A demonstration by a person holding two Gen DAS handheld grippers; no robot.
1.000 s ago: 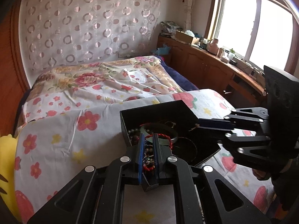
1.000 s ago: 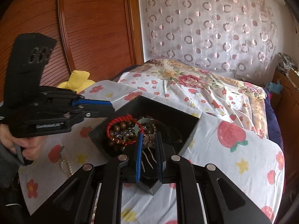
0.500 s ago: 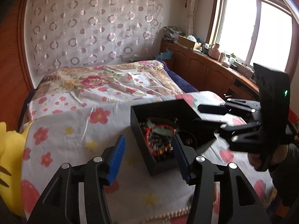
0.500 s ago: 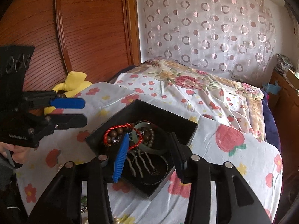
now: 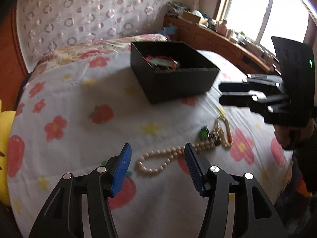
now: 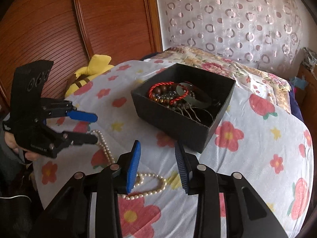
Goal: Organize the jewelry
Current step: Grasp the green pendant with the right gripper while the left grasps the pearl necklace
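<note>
A black box (image 5: 178,83) stands on the flowered bedsheet and holds a red cord bracelet (image 6: 168,91), brown beads, a pale green bangle and a hair comb. A pearl necklace (image 5: 158,160) lies on the sheet in front of the box. My left gripper (image 5: 157,155) hovers over one loop of it. Its jaws are closing, the strand lies between them and the pads do not press on it. My right gripper (image 6: 158,159) hangs over the other loop of the pearl necklace (image 6: 150,180). Its jaws are closing and grip nothing. Each gripper shows in the other's view: left gripper (image 6: 96,127), right gripper (image 5: 219,93).
A small green and dark trinket (image 5: 205,132) lies by the pearls. A yellow plush toy (image 6: 89,73) sits at the bed's left edge against the wooden headboard (image 6: 59,29). A wooden sideboard (image 5: 218,37) runs under the window. A person's hand (image 6: 11,142) holds the left gripper.
Both grippers were shut on jewelry over the box. They opened, left it inside, and drew back and down toward the pearl necklace on the sheet.
</note>
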